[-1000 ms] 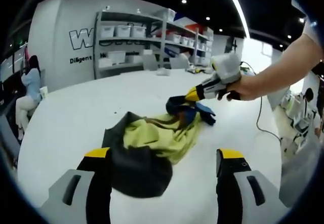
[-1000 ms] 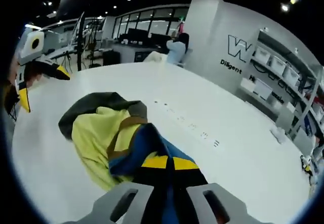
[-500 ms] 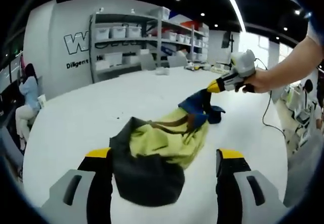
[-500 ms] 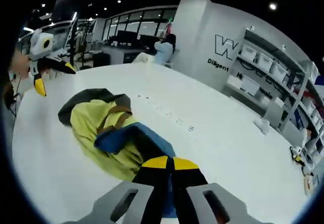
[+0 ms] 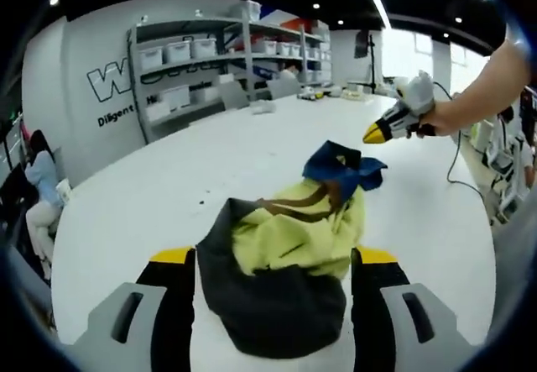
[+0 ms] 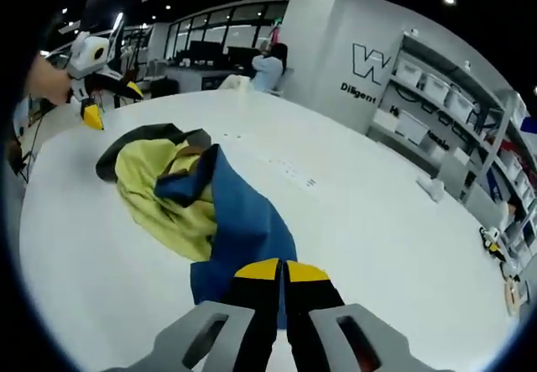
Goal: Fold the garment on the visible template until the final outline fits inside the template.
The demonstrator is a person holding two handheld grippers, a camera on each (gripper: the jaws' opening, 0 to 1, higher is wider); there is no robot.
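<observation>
The crumpled garment of lime-yellow, dark grey and blue cloth with a brown strap (image 5: 285, 254) lies bunched near the middle of the round white table (image 5: 168, 179), and what has changed over the last second is its blue end: the blue panel (image 6: 239, 221), which was a small wad at the right gripper's tips, is now drawn out into a long flat tongue running from the yellow heap to that gripper. The right gripper (image 6: 284, 269) has its jaws pressed together on the blue hem, pulling away from the pile (we see it from the other side too, held up off the table (image 5: 379, 130)). The left gripper (image 5: 270, 259) has its jaws wide apart, straddling the dark grey end without clamping it. We judge this is still the spreading-out stage; no fold is made, and we cannot make out a template outline on the table.
</observation>
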